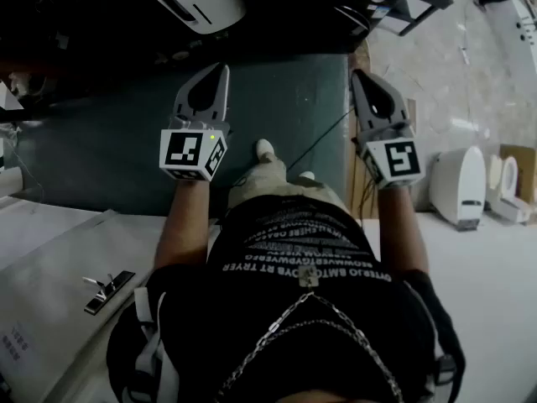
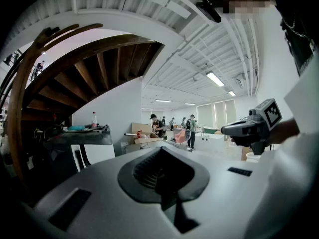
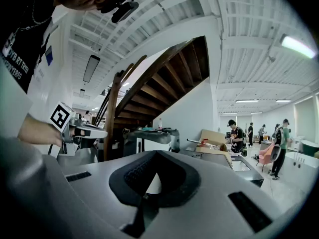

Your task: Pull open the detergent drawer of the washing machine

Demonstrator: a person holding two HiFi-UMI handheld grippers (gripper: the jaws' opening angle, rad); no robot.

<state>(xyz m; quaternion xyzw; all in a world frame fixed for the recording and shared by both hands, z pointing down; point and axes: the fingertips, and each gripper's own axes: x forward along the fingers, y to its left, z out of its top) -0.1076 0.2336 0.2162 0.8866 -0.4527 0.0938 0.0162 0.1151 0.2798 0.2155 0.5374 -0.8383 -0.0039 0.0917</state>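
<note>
Both grippers are held out level in front of the person, side by side and well apart, above a dark green mat [image 1: 101, 149]. The left gripper [image 1: 220, 69] has its jaws pressed together with nothing between them. The right gripper [image 1: 359, 75] is the same, closed and empty, and hangs over the mat's right edge. One shoe [image 1: 265, 149] shows on the mat between them, near its front edge.

The white washing machine [image 1: 197, 0] stands beyond the mat's far edge, well ahead of both grippers and touched by neither. Its detergent drawer cannot be made out from here (only a dark strip on the white casing shows).

A wooden staircase [image 3: 164, 78] curves up ahead. Past it, in an open room, stand a cardboard box [image 3: 215, 138] and several people [image 3: 233, 133]. Off the mat's right side, white toilets [image 1: 460, 187] stand on the pale floor.
</note>
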